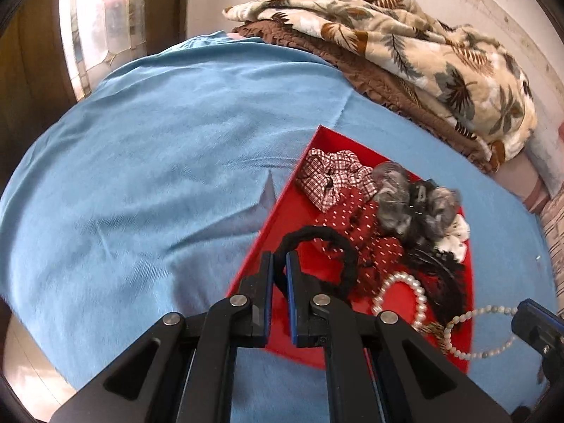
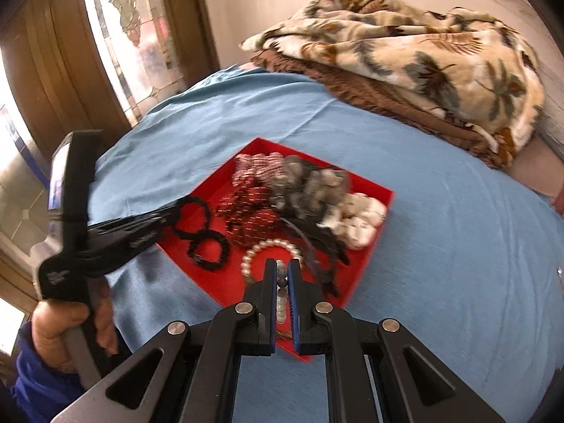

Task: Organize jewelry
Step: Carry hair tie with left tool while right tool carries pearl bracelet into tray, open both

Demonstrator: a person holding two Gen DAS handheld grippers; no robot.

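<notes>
An open red tray (image 1: 292, 215) lies on a blue sheet and holds several scrunchies, a white pearl bracelet (image 1: 405, 278) and black lace pieces. My left gripper (image 1: 281, 264) is shut on a black braided hair tie (image 1: 317, 234), whose loop hangs over the tray's near left corner. My right gripper (image 2: 282, 268) is shut on a strand of pale beads (image 2: 281, 305) at the tray's near edge. That strand (image 1: 486, 312) shows in the left wrist view running to the right gripper (image 1: 523, 313). The right wrist view shows the left gripper (image 2: 174, 209), the hair tie (image 2: 197, 236) and the pearl bracelet (image 2: 268, 246).
The blue sheet (image 1: 158, 158) covers a bed. A leaf-patterned blanket (image 1: 405, 35) on a brown quilt (image 1: 370, 77) is heaped at the back right against the wall. A wooden door and patterned glass stand at the left. A hand (image 2: 70, 320) in a blue sleeve grips the left tool.
</notes>
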